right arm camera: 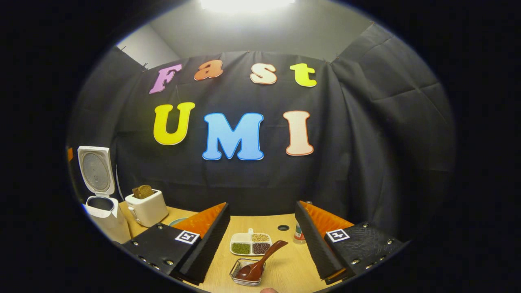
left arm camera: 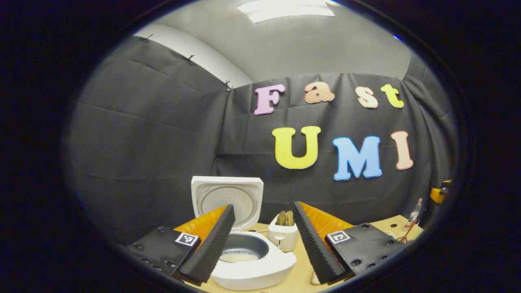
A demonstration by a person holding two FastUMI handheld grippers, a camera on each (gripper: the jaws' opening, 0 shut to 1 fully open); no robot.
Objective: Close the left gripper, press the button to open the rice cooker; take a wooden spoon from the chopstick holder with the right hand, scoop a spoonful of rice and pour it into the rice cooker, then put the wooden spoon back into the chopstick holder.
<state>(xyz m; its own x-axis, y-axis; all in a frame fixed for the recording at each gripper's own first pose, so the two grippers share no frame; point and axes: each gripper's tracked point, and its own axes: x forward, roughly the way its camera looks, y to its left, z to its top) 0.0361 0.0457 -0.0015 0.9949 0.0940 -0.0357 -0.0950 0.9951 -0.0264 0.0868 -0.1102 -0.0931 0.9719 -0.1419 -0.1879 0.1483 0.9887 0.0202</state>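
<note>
The white rice cooker (left arm camera: pixel 260 266) stands open, its lid (left arm camera: pixel 227 197) tipped up at the back and a pale layer of rice (left arm camera: pixel 240 256) in the pot. My left gripper (left arm camera: pixel 263 206) is open just in front of it, one finger overlapping the pot's left side. In the right gripper view the cooker (right arm camera: pixel 103 213) is at the far left. A dark wooden spoon (right arm camera: pixel 260 260) rests with its bowl in a small wire holder (right arm camera: pixel 247 273), handle leaning up to the right. My right gripper (right arm camera: pixel 262 207) is open, and the spoon lies low between its fingers, untouched.
A white toaster (left arm camera: pixel 283 236) with bread stands right of the cooker, also the toaster (right arm camera: pixel 146 208) left of centre. A divided dish of grains (right arm camera: pixel 250 243) sits behind the holder, with a small bottle (right arm camera: pixel 299 234) and a round hole in the wooden table (right arm camera: pixel 283 228) beside it.
</note>
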